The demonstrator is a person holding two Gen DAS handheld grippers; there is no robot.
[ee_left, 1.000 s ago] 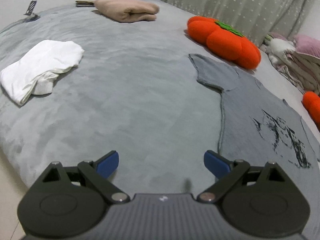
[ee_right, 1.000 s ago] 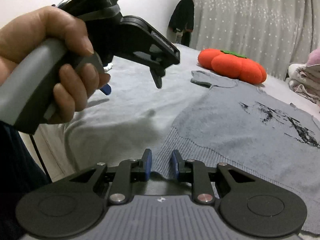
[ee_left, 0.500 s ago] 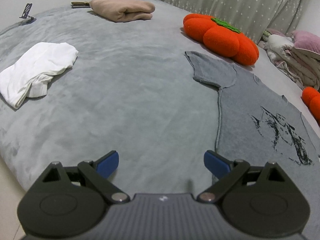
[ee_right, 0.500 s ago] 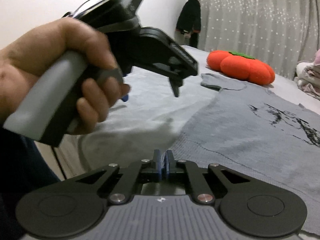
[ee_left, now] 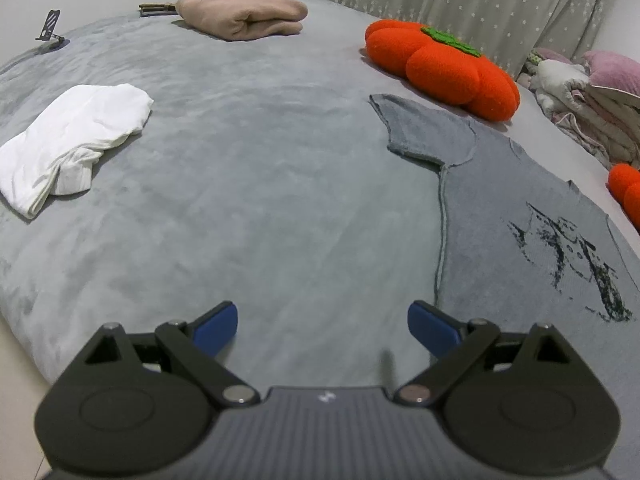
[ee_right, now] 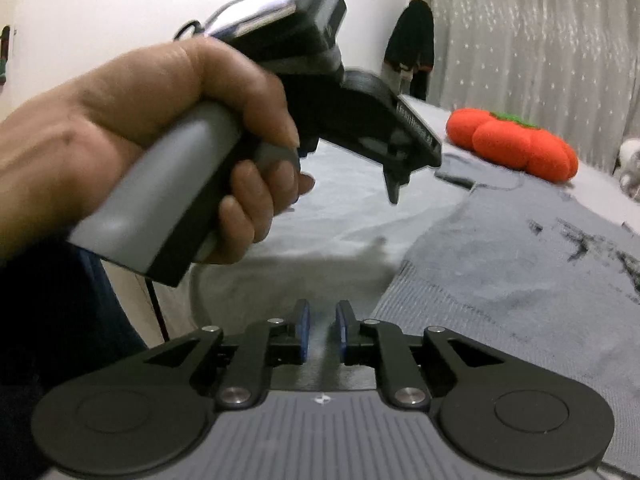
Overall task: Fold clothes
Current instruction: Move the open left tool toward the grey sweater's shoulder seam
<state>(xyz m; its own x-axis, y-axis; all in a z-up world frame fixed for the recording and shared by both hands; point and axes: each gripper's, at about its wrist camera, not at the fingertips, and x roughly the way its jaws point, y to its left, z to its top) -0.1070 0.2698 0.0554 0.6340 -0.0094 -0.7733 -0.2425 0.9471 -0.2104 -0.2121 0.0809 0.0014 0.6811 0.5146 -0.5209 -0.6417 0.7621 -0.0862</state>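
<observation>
Both claws hang over the near edge of the bed. My left claw (ee_left: pixel 322 330) stands wide with nothing between its blue pads, tilted down at the blanket (ee_left: pixel 248 208) just beside the shirt's side seam, ready, I judge, to take that edge. My right claw (ee_right: pixel 322 332) has just been opening from nearly closed; a narrow gap shows between its pads and nothing is in it, and it sits by the ribbed hem. My left hand (ee_right: pixel 168 148) wraps the grey handle above. The shirt (ee_left: pixel 520 248) lies flat, face up, a grey knit with a black print, one sleeve spread toward the orange pumpkin cushion (ee_left: pixel 444 66). A folded white garment (ee_left: pixel 68 140) and a folded beige one (ee_left: pixel 244 20) lie well apart on the plush blanket.
</observation>
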